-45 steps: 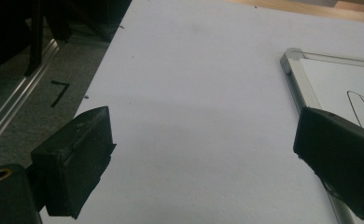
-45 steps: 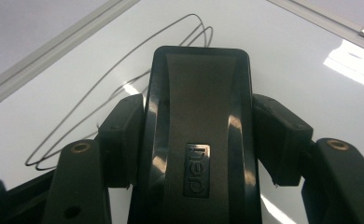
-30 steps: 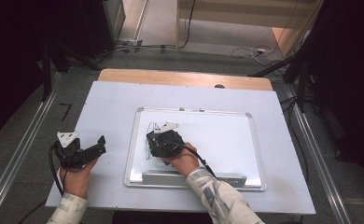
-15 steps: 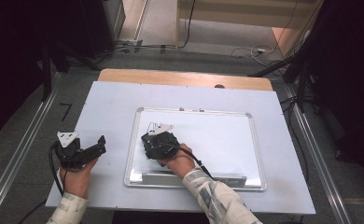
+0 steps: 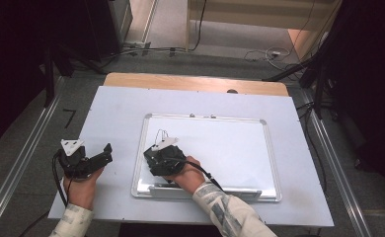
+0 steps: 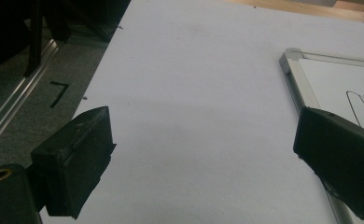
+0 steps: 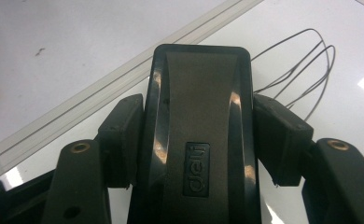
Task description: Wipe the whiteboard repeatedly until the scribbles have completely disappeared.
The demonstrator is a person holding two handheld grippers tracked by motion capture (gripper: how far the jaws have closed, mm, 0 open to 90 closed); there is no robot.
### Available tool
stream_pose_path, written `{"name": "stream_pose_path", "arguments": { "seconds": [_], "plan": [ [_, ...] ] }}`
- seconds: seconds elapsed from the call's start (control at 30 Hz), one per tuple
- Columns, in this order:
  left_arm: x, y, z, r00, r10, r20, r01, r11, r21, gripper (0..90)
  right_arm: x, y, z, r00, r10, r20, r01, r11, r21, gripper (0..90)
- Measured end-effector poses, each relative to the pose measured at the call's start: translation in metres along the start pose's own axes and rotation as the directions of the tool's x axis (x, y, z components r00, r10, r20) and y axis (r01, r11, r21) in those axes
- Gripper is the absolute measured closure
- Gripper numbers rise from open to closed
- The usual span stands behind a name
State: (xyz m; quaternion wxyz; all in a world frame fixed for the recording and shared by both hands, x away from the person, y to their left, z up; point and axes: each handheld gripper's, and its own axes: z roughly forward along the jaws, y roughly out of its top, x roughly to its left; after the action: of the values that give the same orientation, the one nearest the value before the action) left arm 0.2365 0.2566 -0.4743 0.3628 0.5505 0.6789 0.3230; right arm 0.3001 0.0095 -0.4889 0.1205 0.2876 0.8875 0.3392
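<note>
My right hand-held gripper (image 7: 196,135) clamps the black eraser (image 7: 199,121), its long axis pointing along the jaws toward the whiteboard (image 5: 240,143) corner, wrist tipped low.

Whiteboard eraser (image 7: 199,126) clamped between right gripper (image 7: 199,140) pads: glossy black moulded plastic, embossed logo, highlights along its edges. Pads (image 7: 122,140) matt, rubbery. Whiteboard (image 7: 320,154) beneath: smooth, glossy white; frame (image 7: 124,79) brushed silvery metal. Left gripper (image 6: 208,163) pads (image 6: 75,163) dull black; table (image 6: 194,93) ahead matt pale; far edge (image 5: 195,83) wood.
</note>
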Motion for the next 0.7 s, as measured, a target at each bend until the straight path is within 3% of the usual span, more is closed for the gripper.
{"name": "stream_pose_path", "arguments": {
  "seconds": [0.37, 0.7],
  "plan": [
    [0.001, 0.0, -0.001, 1.0, -0.004, -0.001, 0.004, 1.0, 0.0, 5.1, 0.001, 0.0, 0.0, 1.0, -0.006, 0.004, 0.006, 1.0, -0.001, 36.8],
    [0.004, -0.001, -0.002, 0.9999, -0.014, -0.006, 0.014, 0.9999, -0.001, 5.1, -0.021, 0.002, 0.001, 0.9968, 0.045, 0.066, -0.045, 0.999, 0.007, 36.8]
  ]
}}
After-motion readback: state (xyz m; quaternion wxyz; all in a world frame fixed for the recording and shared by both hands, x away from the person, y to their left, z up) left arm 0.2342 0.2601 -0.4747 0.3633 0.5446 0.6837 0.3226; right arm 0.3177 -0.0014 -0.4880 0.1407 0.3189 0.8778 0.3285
